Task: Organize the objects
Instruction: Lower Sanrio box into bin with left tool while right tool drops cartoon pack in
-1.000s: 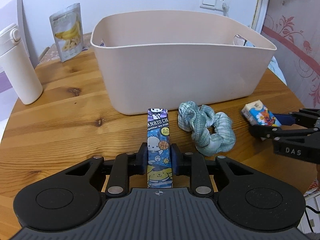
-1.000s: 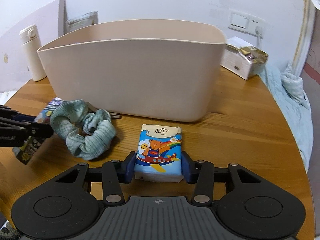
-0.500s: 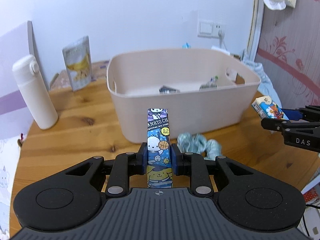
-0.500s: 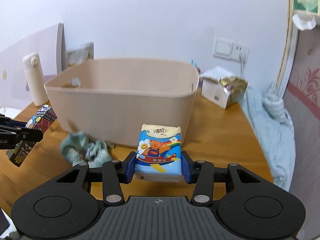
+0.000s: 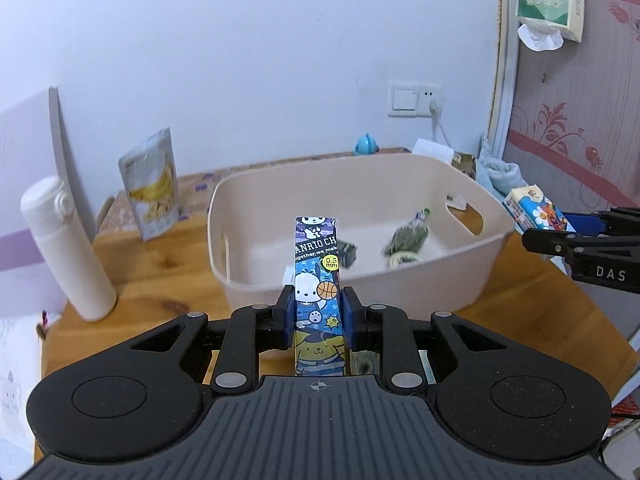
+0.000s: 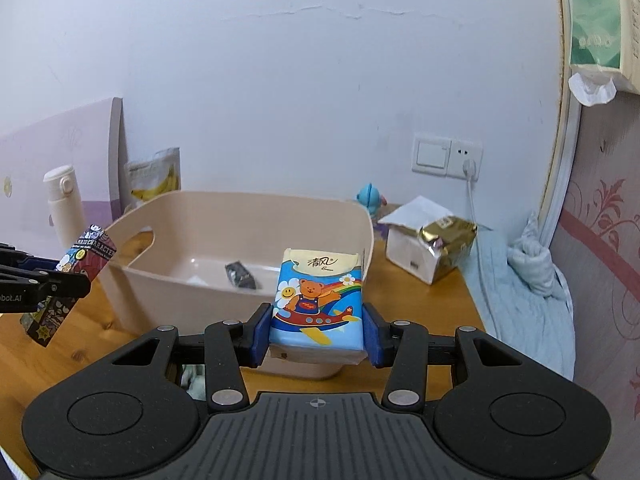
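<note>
My left gripper [image 5: 316, 316] clamps the tall cartoon-printed pen box [image 5: 318, 280], my right gripper [image 6: 317, 332] the bear-printed tissue pack [image 6: 318, 300]; transport step, next carry both over the beige plastic tub [image 5: 400, 280] and release.

Bin [image 5: 472, 280] on table [image 5: 160, 272]; bottle [image 5: 68, 252] left of it; pouch [image 5: 154, 190] behind bottle; carton [image 6: 432, 244] right of bin.

**Two wrist views over one bin**

Each fisheye camera sits behind its own fingers, raised above the wooden table [image 5: 168, 264] and tilted down toward the beige bin [image 5: 400, 280]. The left view looks from the bin's near left, the right from its near right [image 6: 352, 216]. Both share the bin's inside, the white bottle [image 5: 68, 248], the wall socket [image 6: 448, 156], and each other's fingers at the frame edge.
</note>
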`<state>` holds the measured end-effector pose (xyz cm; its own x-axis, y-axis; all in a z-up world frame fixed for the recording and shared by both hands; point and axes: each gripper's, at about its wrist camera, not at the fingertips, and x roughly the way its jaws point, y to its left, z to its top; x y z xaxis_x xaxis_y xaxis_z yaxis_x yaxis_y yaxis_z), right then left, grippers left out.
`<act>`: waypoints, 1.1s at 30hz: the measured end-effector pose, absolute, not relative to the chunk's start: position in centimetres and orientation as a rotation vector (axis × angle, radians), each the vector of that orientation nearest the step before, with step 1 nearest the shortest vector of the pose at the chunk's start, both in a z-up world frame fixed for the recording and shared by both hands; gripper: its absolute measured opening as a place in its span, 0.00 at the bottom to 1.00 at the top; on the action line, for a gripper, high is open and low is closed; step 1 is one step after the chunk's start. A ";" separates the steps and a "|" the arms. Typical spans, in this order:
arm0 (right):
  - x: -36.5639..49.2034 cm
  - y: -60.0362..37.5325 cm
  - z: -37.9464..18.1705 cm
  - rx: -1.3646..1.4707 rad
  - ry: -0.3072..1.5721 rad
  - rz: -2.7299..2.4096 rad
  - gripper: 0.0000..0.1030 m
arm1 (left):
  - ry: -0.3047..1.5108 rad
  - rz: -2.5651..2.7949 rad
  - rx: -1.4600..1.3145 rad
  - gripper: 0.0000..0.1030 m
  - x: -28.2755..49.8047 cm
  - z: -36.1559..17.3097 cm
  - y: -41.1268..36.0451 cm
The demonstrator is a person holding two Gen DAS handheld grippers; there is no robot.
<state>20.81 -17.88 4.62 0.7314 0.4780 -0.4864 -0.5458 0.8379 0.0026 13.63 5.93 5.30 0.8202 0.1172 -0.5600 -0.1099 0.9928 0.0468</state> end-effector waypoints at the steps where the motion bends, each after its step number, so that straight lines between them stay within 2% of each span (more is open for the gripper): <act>1: 21.2 -17.8 4.8 -0.138 0.495 0.567 0.42 | 0.595 0.123 0.019 0.23 14.1 5.4 5.9; 19: 26.9 -14.1 5.7 -0.179 0.478 0.587 0.42 | 0.596 0.152 0.100 0.23 24.0 6.0 6.1; 33: 29.9 -10.7 2.9 -0.246 0.574 0.599 0.43 | 0.742 0.143 0.142 0.23 28.4 1.8 6.0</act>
<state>29.88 -10.74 2.85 0.6763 0.4610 -0.5745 -0.5936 0.8029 -0.0544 28.40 5.98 1.83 0.7283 0.1797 -0.6613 -0.0796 0.9807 0.1788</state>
